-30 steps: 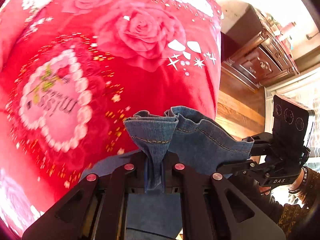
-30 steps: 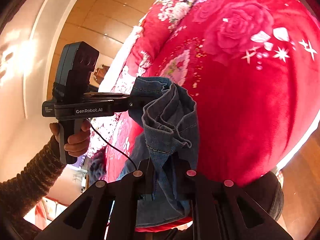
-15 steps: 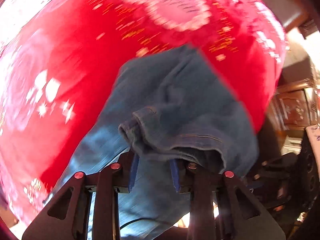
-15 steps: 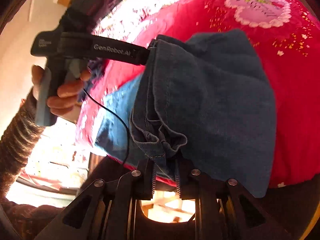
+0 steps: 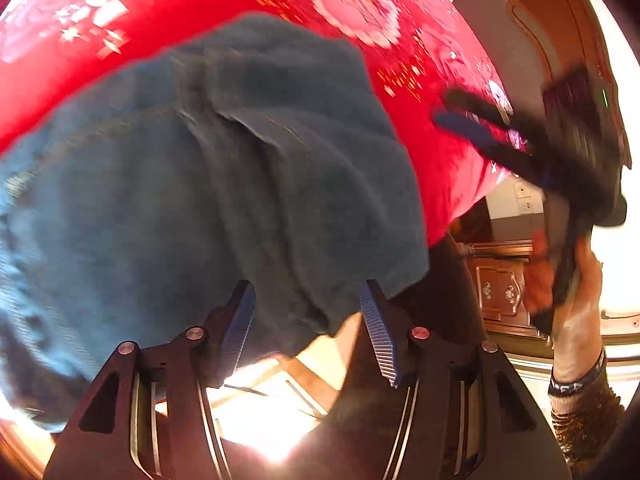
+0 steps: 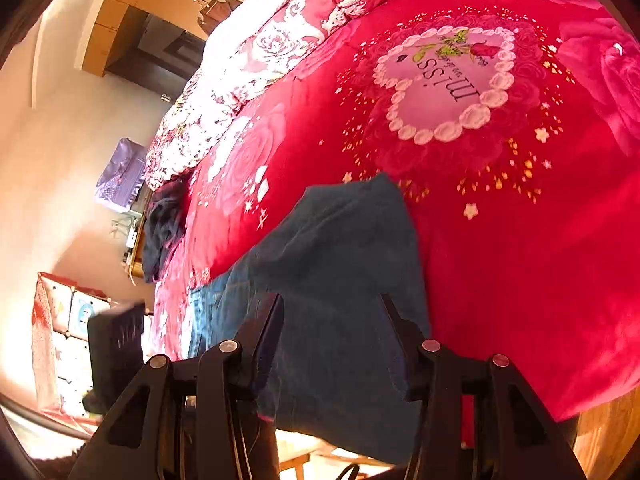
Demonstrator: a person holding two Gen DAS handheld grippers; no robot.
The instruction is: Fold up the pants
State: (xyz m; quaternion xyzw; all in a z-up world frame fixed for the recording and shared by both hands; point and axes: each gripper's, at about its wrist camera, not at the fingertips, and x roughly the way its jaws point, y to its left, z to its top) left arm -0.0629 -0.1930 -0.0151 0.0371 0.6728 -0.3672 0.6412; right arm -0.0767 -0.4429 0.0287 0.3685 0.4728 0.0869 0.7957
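Note:
Blue denim pants [image 5: 224, 168] lie folded over on the red floral bedspread [image 5: 180, 12], reaching its near edge. My left gripper [image 5: 308, 300] is open and empty just in front of the pants' hanging edge. My right gripper [image 6: 332, 320] is open and empty over the pants [image 6: 340, 280]. In the left wrist view the right gripper [image 5: 472, 120] shows blurred at the right, held by a hand, with its jaws apart. The left gripper's body [image 6: 116, 344] shows at the lower left of the right wrist view.
A heart print [image 6: 444, 84] marks the bedspread beyond the pants. A dark garment [image 6: 164, 224] hangs at the bed's far side. Carved wooden furniture [image 5: 504, 292] stands right of the bed. A cube shelf [image 6: 60, 320] stands by the wall.
Both grippers opened and let go of the denim they were clamped on. The pants have dropped onto the bedspread folded over. Both grippers have drawn back from the fabric.

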